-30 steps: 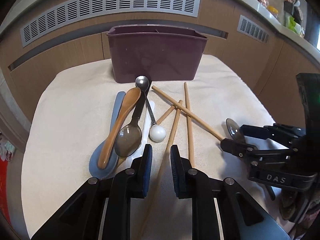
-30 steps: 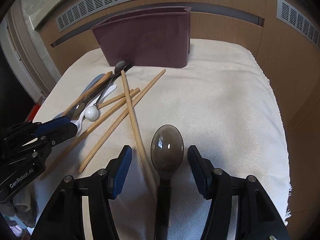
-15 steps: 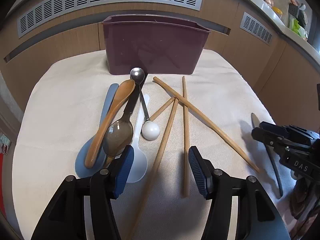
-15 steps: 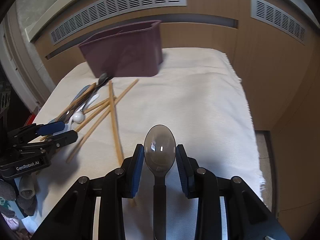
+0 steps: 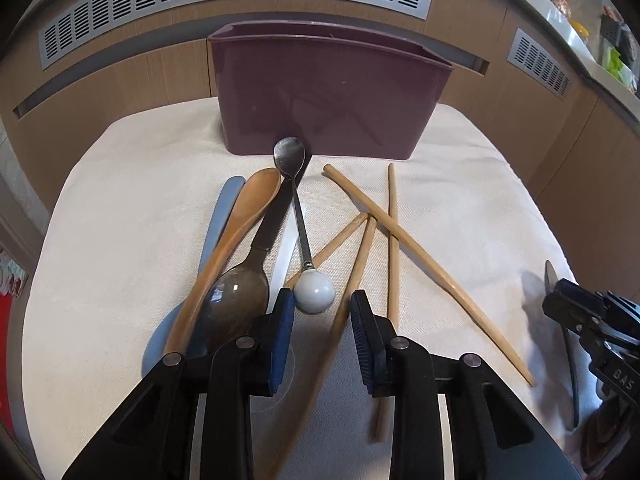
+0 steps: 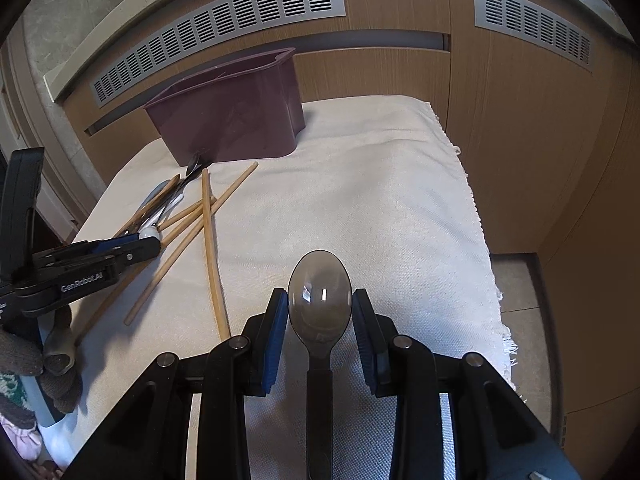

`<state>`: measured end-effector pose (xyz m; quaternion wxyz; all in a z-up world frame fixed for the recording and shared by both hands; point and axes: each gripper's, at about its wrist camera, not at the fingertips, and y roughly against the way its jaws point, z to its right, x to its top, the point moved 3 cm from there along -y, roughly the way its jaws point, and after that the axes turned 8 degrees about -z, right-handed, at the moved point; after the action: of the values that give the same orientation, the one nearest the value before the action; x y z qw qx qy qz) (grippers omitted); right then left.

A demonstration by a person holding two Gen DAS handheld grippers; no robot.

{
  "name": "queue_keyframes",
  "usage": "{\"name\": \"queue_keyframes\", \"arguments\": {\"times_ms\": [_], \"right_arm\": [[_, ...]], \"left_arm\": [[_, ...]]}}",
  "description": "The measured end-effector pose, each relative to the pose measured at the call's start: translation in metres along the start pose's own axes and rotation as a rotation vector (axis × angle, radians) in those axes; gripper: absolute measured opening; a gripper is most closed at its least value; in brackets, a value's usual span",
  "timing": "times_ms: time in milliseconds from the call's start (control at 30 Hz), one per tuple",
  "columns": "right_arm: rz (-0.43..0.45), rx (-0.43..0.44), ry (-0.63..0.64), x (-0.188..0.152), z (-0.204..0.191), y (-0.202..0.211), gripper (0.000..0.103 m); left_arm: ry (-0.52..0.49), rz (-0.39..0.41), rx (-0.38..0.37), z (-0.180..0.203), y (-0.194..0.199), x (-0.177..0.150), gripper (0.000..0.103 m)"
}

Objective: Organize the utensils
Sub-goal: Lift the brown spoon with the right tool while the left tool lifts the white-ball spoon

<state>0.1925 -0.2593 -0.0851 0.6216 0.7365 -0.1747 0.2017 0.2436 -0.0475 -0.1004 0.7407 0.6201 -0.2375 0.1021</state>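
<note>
**Cream cloth tabletop, utensil sort**

Cream cloth covers the tabletop. We see the right gripper, jaws clamped on a smoky plastic spoon, near the front edge. Left gripper: jaws parted, empty, above chopsticks. Maroon caddy at the back edge.

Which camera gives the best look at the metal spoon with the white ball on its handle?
The left wrist view: the ball-handled spoon lies in full sight, bowl near the purple bin. The right wrist view shows it small and mostly hidden among the other utensils.
</note>
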Motion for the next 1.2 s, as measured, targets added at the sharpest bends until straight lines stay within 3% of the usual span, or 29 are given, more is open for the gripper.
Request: {"name": "queue_keyframes", "arguments": {"times_ms": [200, 333, 600, 800, 1000, 1200], "right_arm": [[-0.002, 0.002, -0.002, -0.001, 0.0, -0.002, 0.031], [-0.001, 0.001, -0.002, -0.001, 0.0, -0.002, 0.031], [0.047, -0.013, 0.005, 0.002, -0.007, 0.015, 0.031], [0.126, -0.029, 0.06, 0.009, -0.025, 0.046, 0.031], [0.183, -0.019, 0.106, 0.019, -0.044, 0.074, 0.031], [0.304, 0.01, 0.17, 0.063, -0.069, 0.124, 0.031]], "left_arm": [[0.003, 0.011, 0.026, 0.001, -0.008, 0.007, 0.03], [-0.001, 0.049, 0.036, -0.002, 0.005, 0.003, 0.022], [-0.034, 0.298, 0.083, -0.009, 0.092, -0.013, 0.022], [-0.026, 0.405, 0.058, -0.015, 0.138, -0.016, 0.022], [-0.019, 0.448, 0.021, -0.018, 0.167, -0.021, 0.022], [-0.05, 0.5, -0.064, -0.017, 0.214, 0.002, 0.022]]}}
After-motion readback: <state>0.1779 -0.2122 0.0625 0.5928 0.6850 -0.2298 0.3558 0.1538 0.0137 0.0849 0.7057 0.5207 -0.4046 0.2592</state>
